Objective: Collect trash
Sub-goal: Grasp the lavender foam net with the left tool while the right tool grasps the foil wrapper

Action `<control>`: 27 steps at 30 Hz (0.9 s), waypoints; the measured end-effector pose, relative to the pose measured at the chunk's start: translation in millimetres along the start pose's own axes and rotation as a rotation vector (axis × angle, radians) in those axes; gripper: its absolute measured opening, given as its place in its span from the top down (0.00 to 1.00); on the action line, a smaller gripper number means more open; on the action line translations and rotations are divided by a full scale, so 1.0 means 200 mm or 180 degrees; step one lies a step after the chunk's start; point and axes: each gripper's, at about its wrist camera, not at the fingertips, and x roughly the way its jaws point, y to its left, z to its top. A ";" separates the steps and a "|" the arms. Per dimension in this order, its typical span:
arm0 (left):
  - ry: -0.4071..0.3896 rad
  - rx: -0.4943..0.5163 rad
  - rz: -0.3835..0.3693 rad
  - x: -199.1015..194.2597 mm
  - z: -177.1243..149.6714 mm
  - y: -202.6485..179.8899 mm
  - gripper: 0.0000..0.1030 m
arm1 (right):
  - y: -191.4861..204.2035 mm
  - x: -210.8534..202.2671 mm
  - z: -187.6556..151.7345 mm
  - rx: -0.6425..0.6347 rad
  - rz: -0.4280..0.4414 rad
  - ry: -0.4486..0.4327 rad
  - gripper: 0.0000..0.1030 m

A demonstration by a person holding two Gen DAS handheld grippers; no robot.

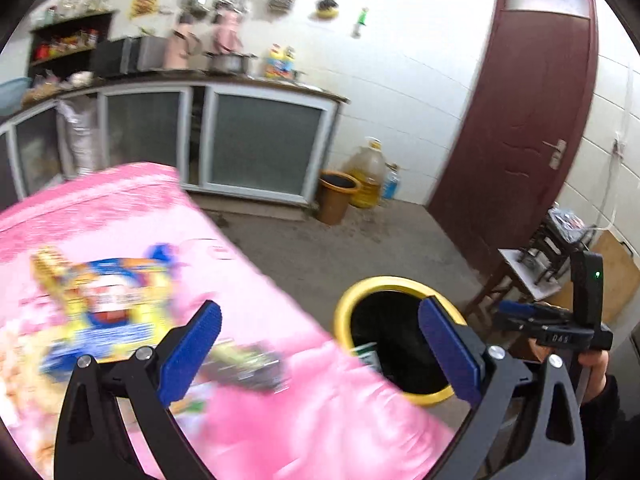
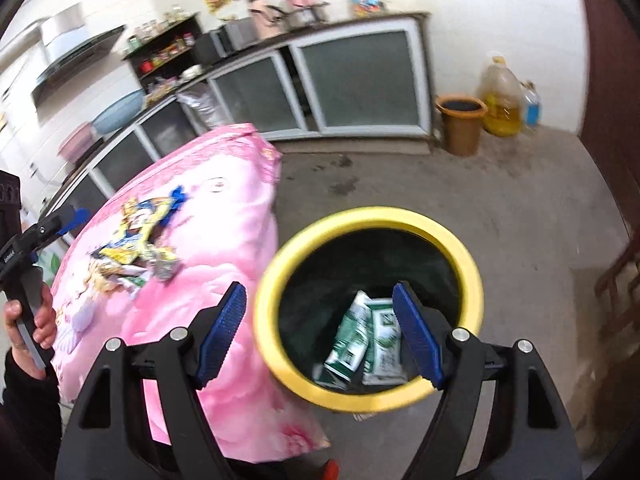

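**Wrappers left on the pink cloth, cartons already in the bin**

Kitchen cabinets with frosted doors are running along the far wall, a dark red door standing at the right, and a pink cloth-covered table (image 1: 280, 420) is filling the near left of the left wrist view. We are holding the left gripper (image 1: 320, 356) spread wide and empty, one pad over the cloth and the other over the yellow-rimmed bin (image 1: 344, 308) on the floor just beside the table. A blue-and-yellow snack wrapper (image 1: 104, 304) is lying on the cloth at the left, blurred, with a darker green wrapper (image 1: 248, 364) nearer the table edge. The right gripper (image 1: 524, 312) is showing at the far right in our hand, side-on.

From the right wrist view we are looking down into the bin (image 2: 272, 280). The right gripper (image 2: 320, 332) is released with nothing between the pads, hanging above the rim. Two green-and-white cartons (image 2: 364, 340) are lying at the bottom. The wrappers (image 2: 136, 248) are sitting on the cloth to the left, well apart from this gripper, and the left gripper (image 2: 68, 220) is showing at the far left.

We are judging the wrappers light, thin and crinkly, likely to slip; pinching a raised, crumpled edge looks safer than pressing flat and snagging the soft cloth.
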 end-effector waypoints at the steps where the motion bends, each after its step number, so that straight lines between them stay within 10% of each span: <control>1: -0.0021 -0.0019 0.0007 -0.07 -0.01 0.05 0.07 | 0.06 0.00 0.01 -0.0062 0.0033 -0.0033 0.30; 10: -0.0001 0.0170 0.0830 -0.70 -0.28 0.58 0.07 | 0.55 0.14 0.11 -0.0618 0.0225 -0.0120 0.29; 27: 0.0519 0.0251 0.0671 -0.77 -0.78 0.67 0.07 | 1.11 0.63 0.04 -0.1651 0.0305 0.0355 0.29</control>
